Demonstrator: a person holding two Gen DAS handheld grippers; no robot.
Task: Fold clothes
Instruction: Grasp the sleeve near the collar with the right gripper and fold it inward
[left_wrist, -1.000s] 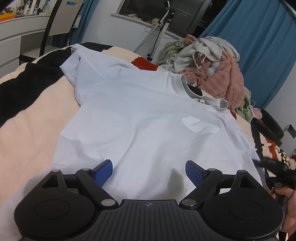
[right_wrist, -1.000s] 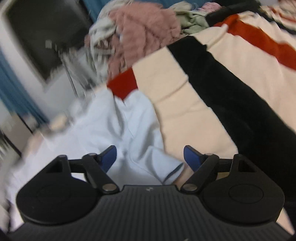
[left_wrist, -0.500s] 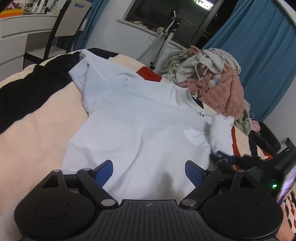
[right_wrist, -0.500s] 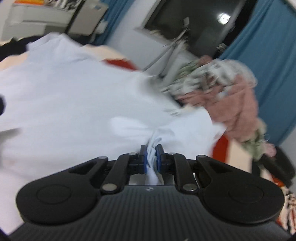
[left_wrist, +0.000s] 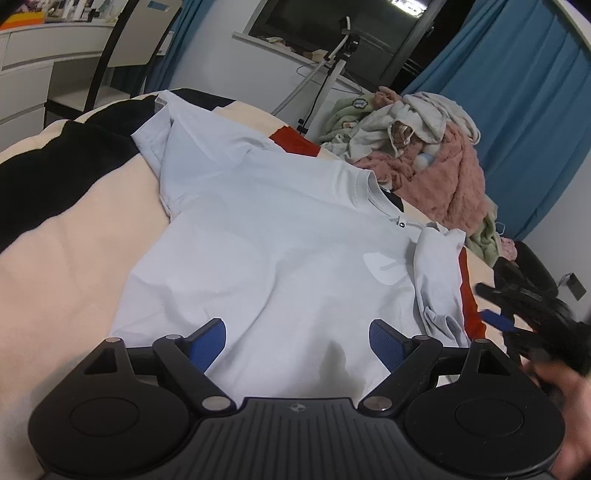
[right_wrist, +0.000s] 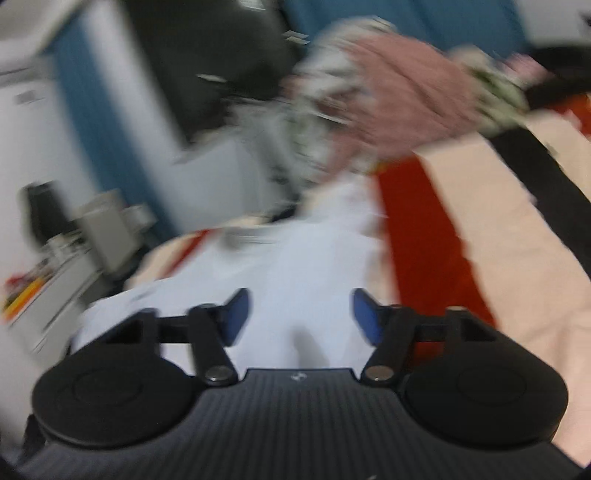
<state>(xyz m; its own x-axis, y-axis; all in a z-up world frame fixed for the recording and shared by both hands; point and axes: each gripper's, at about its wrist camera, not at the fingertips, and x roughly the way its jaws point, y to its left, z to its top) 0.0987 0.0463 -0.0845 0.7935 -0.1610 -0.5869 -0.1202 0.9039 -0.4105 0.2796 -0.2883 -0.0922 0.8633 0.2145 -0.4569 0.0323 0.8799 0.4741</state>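
Both claws wide apart, empty, over the shirt.
Left claw and right claw grip nothing (right view blurred); pale blue T-shirt lies flat on the striped bed, right sleeve folded inward.

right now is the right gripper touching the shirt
Apart. The left wrist view shows the right gripper open, off the light blue shirt, with red blanket showing between them.

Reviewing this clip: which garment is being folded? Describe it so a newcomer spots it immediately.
On the striped blanket covering the bed, the pale blue T-shirt lies spread flat. Unlike the heaped clothes pile behind it, it lies alone, right sleeve folded inward.
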